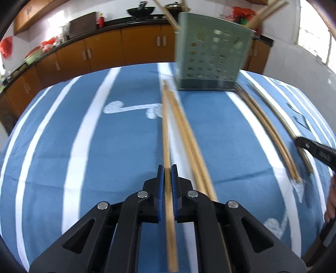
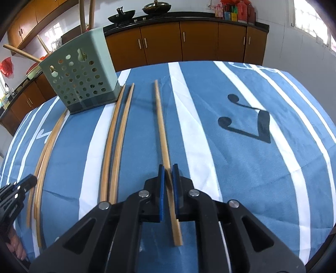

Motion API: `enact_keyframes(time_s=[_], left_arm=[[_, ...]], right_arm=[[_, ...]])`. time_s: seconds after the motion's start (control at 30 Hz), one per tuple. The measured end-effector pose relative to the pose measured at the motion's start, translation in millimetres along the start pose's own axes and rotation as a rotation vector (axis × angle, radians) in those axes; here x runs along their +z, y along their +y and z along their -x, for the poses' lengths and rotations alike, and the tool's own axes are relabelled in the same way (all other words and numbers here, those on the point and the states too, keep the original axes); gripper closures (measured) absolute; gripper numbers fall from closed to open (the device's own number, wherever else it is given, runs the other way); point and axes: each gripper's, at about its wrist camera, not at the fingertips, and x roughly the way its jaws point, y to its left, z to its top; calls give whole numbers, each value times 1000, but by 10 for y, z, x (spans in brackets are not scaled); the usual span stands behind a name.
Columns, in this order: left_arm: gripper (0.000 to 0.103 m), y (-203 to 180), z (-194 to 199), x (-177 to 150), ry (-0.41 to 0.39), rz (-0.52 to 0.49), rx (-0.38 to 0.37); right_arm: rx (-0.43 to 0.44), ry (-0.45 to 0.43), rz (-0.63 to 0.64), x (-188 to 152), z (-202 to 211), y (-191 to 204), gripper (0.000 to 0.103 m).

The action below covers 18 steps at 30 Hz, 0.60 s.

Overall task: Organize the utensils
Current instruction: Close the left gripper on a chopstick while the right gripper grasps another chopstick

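My left gripper (image 1: pixel 167 169) is shut on one wooden chopstick (image 1: pixel 165 134) that lies lengthwise on the blue striped cloth. Two more chopsticks (image 1: pixel 189 142) lie just to its right. A pale green perforated holder (image 1: pixel 212 54) stands at the far end with several chopsticks (image 1: pixel 168 12) leaning in it. My right gripper (image 2: pixel 168 169) is shut on a single chopstick (image 2: pixel 160 121) to the right of the holder (image 2: pixel 82 77). Another pair (image 2: pixel 116 136) lies between the two held sticks. The left gripper (image 2: pixel 29 181) shows at the left edge of the right wrist view.
The tablecloth (image 2: pixel 241 168) is blue with white stripes and dark music notes (image 2: pixel 262 124). The table's far edge lies just behind the holder. Brown cabinets (image 2: pixel 199 42) with woks on the counter run along the back wall. A hand (image 1: pixel 331 201) shows at the right edge.
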Motion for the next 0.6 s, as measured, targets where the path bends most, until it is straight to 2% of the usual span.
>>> enact_keyframes(time_s=[0.17, 0.33, 0.6], left_arm=[[96, 319, -117, 153, -4, 82, 53], [96, 514, -129, 193, -5, 141, -30], [95, 488, -37, 67, -12, 106, -58]], right_arm=[[-3, -8, 20, 6, -12, 24, 95], [-9, -19, 4, 73, -63, -11, 95], [-20, -34, 9, 109, -107, -27, 95]])
